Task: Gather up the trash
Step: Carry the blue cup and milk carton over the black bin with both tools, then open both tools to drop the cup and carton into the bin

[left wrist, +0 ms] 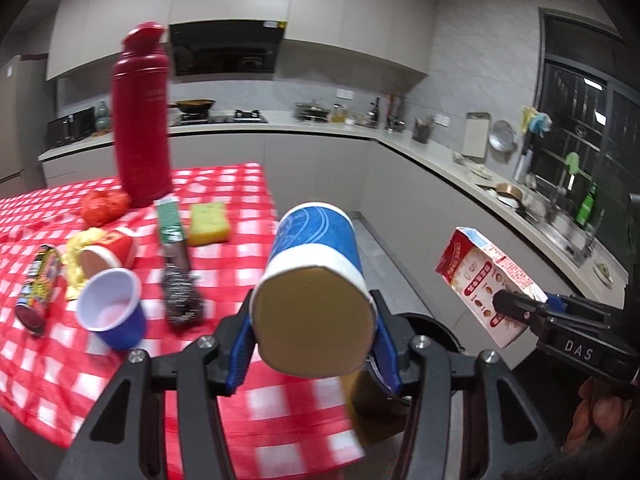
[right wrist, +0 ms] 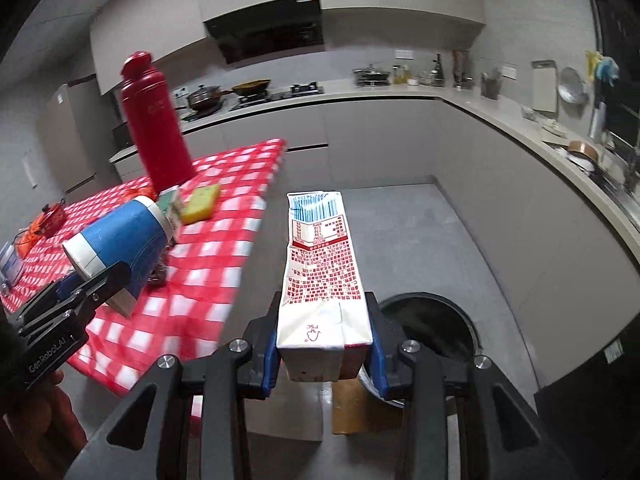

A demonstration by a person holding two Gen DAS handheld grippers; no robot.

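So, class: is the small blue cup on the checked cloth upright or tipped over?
Upright. The small blue cup stands on its base on the checked cloth, its white inside and open mouth facing up.

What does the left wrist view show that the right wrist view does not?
Only the left wrist view: a small blue cup, a steel scourer and a can lying on the checked cloth. Only the right wrist view: the open bin on the floor, nearly whole. Both: the left gripper clamping the blue paper cup, the right gripper clamping the carton, the red flask.
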